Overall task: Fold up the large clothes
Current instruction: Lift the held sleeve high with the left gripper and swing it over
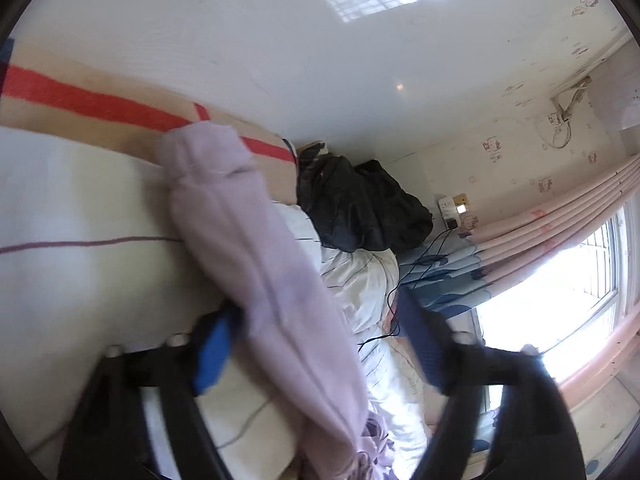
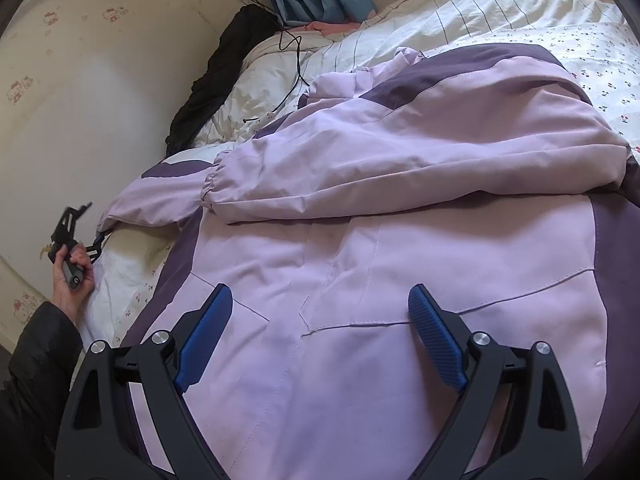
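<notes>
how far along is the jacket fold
Early. Done: one sleeve of the lilac jacket lies folded across its body on the bed. In hand: the left gripper, jaws wide, has the other sleeve between them, unpinched. The right gripper hovers open. Left: lay that sleeve in, then fold the body.

No text, label, brand or number can be read anywhere; the small cartoon prints on the wallpaper (image 1: 492,146) carry no legible words.
</notes>
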### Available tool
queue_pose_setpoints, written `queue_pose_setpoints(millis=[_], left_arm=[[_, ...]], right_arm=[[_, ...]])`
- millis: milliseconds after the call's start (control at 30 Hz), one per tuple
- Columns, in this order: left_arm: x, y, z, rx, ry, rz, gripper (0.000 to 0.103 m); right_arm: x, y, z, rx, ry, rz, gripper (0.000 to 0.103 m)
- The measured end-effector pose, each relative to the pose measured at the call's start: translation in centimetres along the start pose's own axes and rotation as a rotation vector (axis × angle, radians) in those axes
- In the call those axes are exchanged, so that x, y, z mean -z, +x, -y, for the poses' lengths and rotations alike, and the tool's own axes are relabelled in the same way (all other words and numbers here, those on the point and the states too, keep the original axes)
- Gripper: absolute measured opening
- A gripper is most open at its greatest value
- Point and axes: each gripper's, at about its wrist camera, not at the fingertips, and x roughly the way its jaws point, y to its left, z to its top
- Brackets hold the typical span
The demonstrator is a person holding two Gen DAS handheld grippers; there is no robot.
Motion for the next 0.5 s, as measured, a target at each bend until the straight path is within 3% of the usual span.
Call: queue_pose_setpoints(millis=[133,200,267,367,500], left_arm=[[0.3,1.6,1.3,-0.135,0.049,-0.009,0.081],[0.6,2.7,1.5,-0.183,0.075,-0.011,0.074],[0.9,2.8,1.1,-0.227,0.079,-0.012,0.044],[1.0,1.6,0.5,-0.151,0.051,0.030,0.024],[1.2,-0.2,2.3,-0.002,0.116,0.126,0.019]], right_arm=[[0.0,-0.3,-0.5,0.015,-0.030,0.020,0.086],[0.0,-0.5,-1.0,0.028,-0.062,0.035,0.086],[0.1,-0.4,-1.4,0.032,-0.081,0.033,0.086],[0.2,-0.1,-1.4,0.025,-0.077,0.022,0.086],[0.0,-0.6,-1.4,0.038,-0.080,0.048,0.086]])
